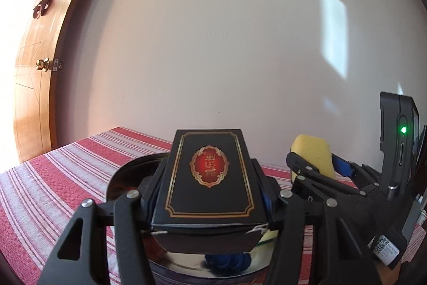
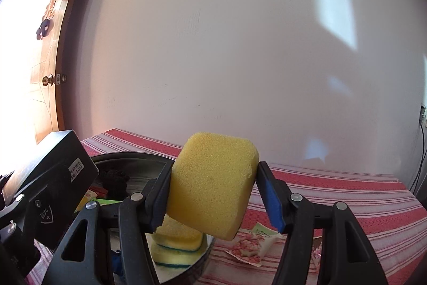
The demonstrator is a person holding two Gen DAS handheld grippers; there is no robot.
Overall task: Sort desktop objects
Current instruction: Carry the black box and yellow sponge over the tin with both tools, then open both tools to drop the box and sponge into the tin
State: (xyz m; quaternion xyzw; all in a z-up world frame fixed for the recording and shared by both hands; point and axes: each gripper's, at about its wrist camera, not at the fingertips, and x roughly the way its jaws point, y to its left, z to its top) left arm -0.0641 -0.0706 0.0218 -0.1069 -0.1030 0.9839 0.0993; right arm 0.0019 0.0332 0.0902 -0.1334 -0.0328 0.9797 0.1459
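The left gripper (image 1: 210,194) is holding a black box (image 1: 209,178) with a gold border and a red emblem, its two fingers pressing on the box's long sides. The box is hanging in the air just above a round dark tray (image 1: 125,172), which is lying directly under and ahead of these tongs on the red striped tablecloth (image 1: 40,191). Something blue, perhaps yarn (image 1: 226,261), is showing below the box inside the tray.

The right gripper (image 2: 213,191) is squeezing a yellow sponge (image 2: 210,183); the left finger is pressing into it and the blue pad of the right finger (image 2: 272,202) is touching its upper corner only, so the hold looks a little uneven to me. This sponge is also lifted, hovering over the near right rim of the same tray (image 2: 128,151).

Below these tongs, inside the tray, two yellow-green sponges (image 2: 177,239) are lying in a stack, and further left some dark fabric (image 2: 114,180) and small colourful packets (image 2: 92,195) are resting there too. Outside the tray, just right of and under the right tongs, a pink patterned sachet (image 2: 253,245) is lying on the cloth.

In my judgement the sorting is well advanced: several things are already collected in the tray, two more are being carried over it and are not yet released, and at least the sachet is remaining on the table
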